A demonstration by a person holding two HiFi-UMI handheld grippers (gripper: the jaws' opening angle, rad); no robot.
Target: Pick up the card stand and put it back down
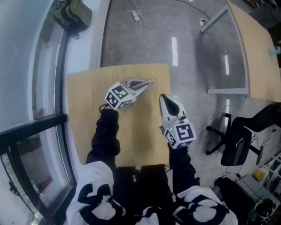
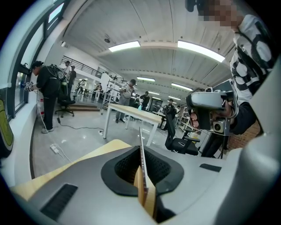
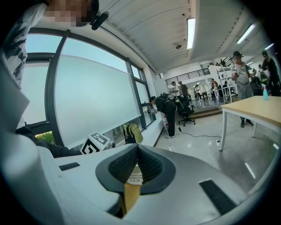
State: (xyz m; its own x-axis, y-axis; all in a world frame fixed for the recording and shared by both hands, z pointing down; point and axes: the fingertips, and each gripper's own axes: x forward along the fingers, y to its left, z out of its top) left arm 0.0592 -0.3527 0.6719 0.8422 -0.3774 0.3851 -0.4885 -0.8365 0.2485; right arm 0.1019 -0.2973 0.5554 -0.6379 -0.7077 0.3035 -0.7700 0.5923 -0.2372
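A thin card stand [image 2: 140, 138] shows edge-on and upright between the jaws of my left gripper [image 2: 142, 154], whose black pads press on it from both sides. In the head view my left gripper [image 1: 150, 82] reaches to the right over the far part of the small wooden table [image 1: 83, 132]; the stand is hard to make out there. My right gripper [image 1: 163, 96] hangs over the table's right edge and points away from me. In the right gripper view its fingertips [image 3: 137, 147] meet, and only wood and a white printed slip [image 3: 134, 177] show below them.
Grey floor lies beyond the table, with a white cable [image 1: 142, 35] on it. A black office chair [image 1: 237, 145] stands at the right, a second table [image 1: 259, 57] at the far right. A green bag [image 1: 72, 13] sits by the window at the left. Several people stand far off.
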